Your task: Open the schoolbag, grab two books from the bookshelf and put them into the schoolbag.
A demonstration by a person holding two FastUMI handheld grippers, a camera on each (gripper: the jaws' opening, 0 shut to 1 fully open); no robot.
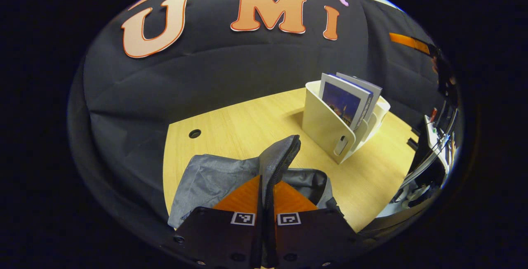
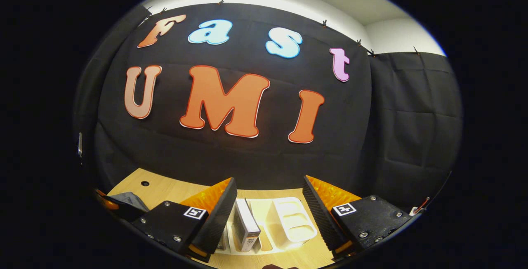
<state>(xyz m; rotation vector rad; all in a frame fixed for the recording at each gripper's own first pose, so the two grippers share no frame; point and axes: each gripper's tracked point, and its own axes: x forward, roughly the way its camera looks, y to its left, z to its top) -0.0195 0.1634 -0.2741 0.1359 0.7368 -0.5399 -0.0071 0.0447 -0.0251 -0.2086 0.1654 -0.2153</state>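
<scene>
Left gripper [image 1: 267, 203]: your fingers pinch the bag [image 1: 214, 182] flap and lift it, so the mouth stays open on the table [image 1: 247, 124].
Shelf [image 1: 326, 128]: near behind, with books [image 1: 344, 102] upright.
Right gripper [image 2: 268, 211]: you hold it wide open above the book [image 2: 246, 223], ready to take it from the shelf [image 2: 288, 219].

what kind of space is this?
Likely a staged recording booth, not a home: black cloth wall, a wooden table with a white bookshelf, a grey schoolbag, and lab gear at the table's edge.
</scene>
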